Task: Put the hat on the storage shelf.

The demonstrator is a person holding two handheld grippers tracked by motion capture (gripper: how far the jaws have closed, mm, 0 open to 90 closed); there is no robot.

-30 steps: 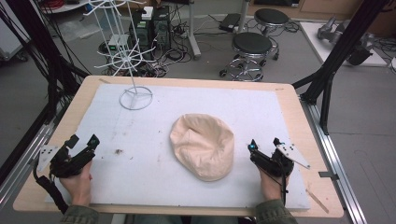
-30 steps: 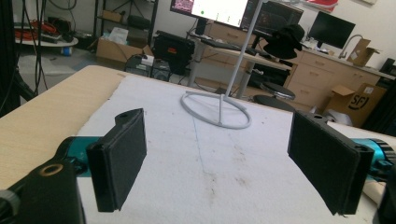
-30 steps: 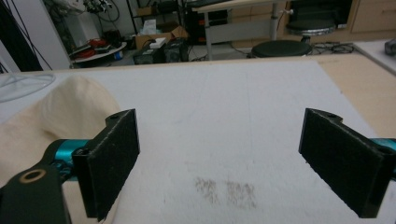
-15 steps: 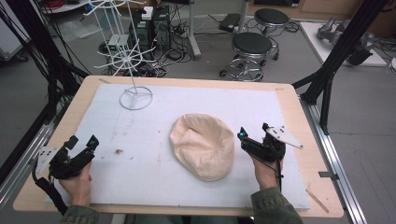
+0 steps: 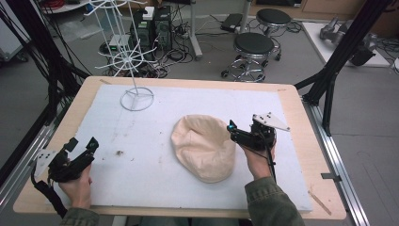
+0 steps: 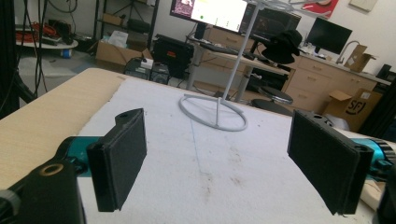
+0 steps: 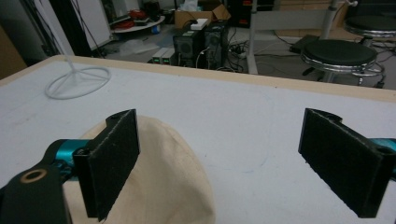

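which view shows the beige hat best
The high view: the whole beige hat lies flat on the white mat, its outline clear beside the right gripper. The right gripper view catches part of it behind one finger; the left gripper view shows a sliver at the edge.

Plain beige cap (image 5: 204, 147), white stand (image 5: 136, 98)

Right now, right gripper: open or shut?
Open. In the right gripper view, the right gripper has both black jaws wide apart, one at the edge of the beige fabric cap, gripping nothing.
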